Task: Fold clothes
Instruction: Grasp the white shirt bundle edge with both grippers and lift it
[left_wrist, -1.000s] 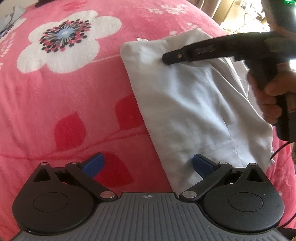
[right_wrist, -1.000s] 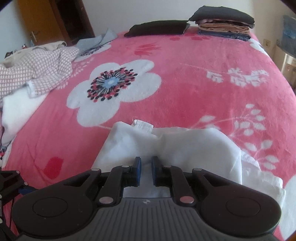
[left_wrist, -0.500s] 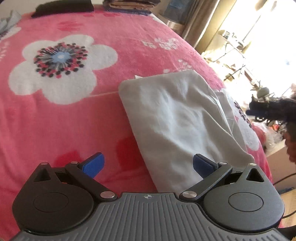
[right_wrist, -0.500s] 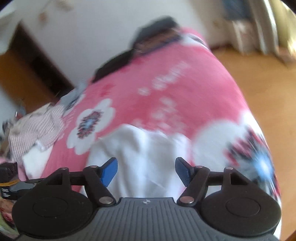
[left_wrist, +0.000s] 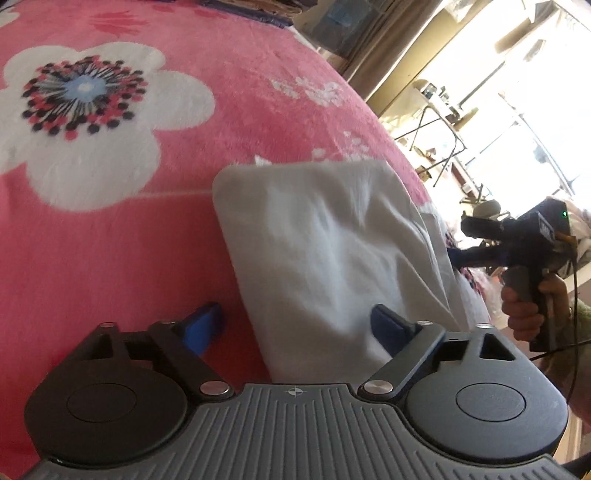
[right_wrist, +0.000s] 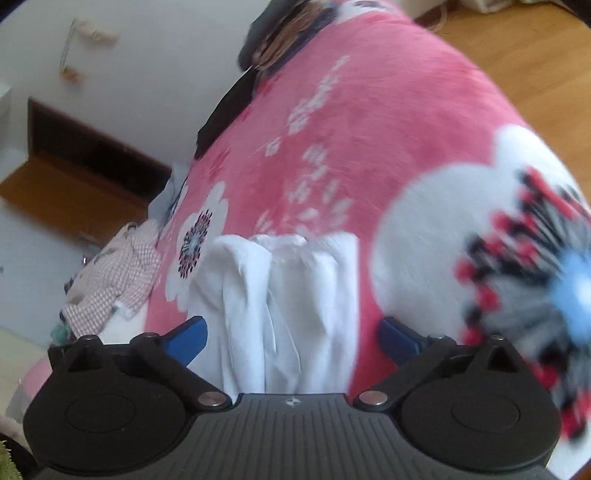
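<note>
White garment part-folded on the pink bedspread, both my grippers at its near edges.

My left gripper is closing around its edge, not yet pinching; my right gripper is opening, empty. Unfolded clothes remain; a folded stack lies beyond.

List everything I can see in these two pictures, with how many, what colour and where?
white garment: one, white, folded, lying on the blanket, in front of both tongs.
blanket: one, pink with big white flowers, covering the bed.
checked clothes: one loose heap, pale pink-and-white, at the bed's left edge in the right wrist view.
folded stack: one, dark and brownish, blurred, at the far end of the bed.
wooden floor: brown, beside the bed.
left tongs: one, black with blue tips, closing, pads not pressing the garment's edge between them.
right tongs: one, same colours, opening, garment between them unpinched.
hand: one, gripping the right tongs' handle.
</note>
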